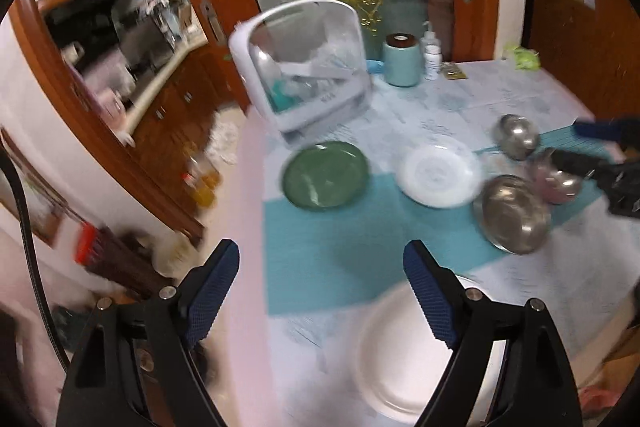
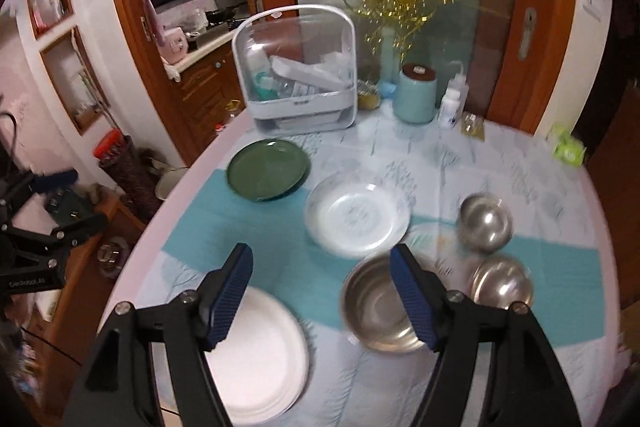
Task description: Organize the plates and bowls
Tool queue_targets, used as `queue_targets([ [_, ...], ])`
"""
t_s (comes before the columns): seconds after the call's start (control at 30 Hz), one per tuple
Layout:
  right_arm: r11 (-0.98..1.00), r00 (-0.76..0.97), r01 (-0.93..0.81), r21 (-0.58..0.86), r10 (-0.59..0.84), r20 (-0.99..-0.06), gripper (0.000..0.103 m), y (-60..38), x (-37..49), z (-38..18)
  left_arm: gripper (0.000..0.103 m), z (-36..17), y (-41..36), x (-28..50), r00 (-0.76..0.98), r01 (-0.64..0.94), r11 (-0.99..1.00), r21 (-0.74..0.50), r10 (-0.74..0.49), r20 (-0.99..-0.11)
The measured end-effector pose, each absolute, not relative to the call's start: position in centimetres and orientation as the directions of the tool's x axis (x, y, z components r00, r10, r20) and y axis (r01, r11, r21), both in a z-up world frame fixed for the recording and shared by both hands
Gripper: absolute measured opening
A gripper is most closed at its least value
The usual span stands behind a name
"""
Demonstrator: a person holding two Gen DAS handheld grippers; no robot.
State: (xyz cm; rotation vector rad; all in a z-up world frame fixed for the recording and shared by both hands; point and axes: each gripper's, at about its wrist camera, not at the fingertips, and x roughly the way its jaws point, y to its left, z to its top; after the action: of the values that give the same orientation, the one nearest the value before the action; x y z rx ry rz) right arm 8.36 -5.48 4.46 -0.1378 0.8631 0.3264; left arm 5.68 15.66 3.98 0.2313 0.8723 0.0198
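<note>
On the table lie a green plate, a clear glass plate and a stack of white plates near the front edge. A large steel bowl sits beside two small steel bowls. My left gripper hangs open above the teal mat, holding nothing. My right gripper is open and empty above the large bowl and the white plates.
A white dish rack with a clear hood stands at the back of the table. A teal canister and small bottles stand to its right. The table's left edge drops to the floor, where there are baskets.
</note>
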Motion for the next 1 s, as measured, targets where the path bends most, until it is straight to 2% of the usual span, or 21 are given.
queue_targets([
  [0.13, 0.943, 0.604, -0.332, 0.011, 0.222, -0.766, 0.071, -4.2, 12.0, 5.3, 0.083, 3.6, 18.6, 10.3, 0.612, 0.078, 0.984, 0.161, 0.080, -0.787],
  [0.37, 0.950, 0.559, -0.311, 0.027, 0.206, -0.803, 0.071, -1.1, 21.3, 3.4, 0.083, -0.3, 23.7, 20.0, 0.575, 0.068, 0.981, 0.183, 0.111, -0.811],
  [0.5, 0.950, 0.485, -0.305, 0.071, 0.219, -0.847, 0.071, 1.0, 27.5, -0.7, 0.083, -4.8, 26.1, 25.1, 0.512, 0.069, 0.988, 0.137, 0.083, -0.855],
  [0.73, 0.957, 0.316, -0.243, 0.157, 0.231, -0.920, 0.068, 3.9, 34.4, -10.5, 0.082, -13.9, 29.2, 32.2, 0.380, 0.010, 1.000, -0.017, -0.019, -0.925],
  [0.9, 0.963, 0.231, -0.196, 0.187, 0.231, -0.945, 0.059, 5.2, 36.7, -15.4, 0.069, -18.6, 30.1, 34.9, 0.314, -0.026, 0.995, -0.101, -0.087, -0.945],
  [1.0, 0.959, 0.195, -0.179, 0.218, 0.252, -0.948, 0.053, 5.8, 37.5, -17.0, 0.067, -20.1, 30.2, 35.6, 0.299, -0.025, 0.990, -0.136, -0.122, -0.946],
])
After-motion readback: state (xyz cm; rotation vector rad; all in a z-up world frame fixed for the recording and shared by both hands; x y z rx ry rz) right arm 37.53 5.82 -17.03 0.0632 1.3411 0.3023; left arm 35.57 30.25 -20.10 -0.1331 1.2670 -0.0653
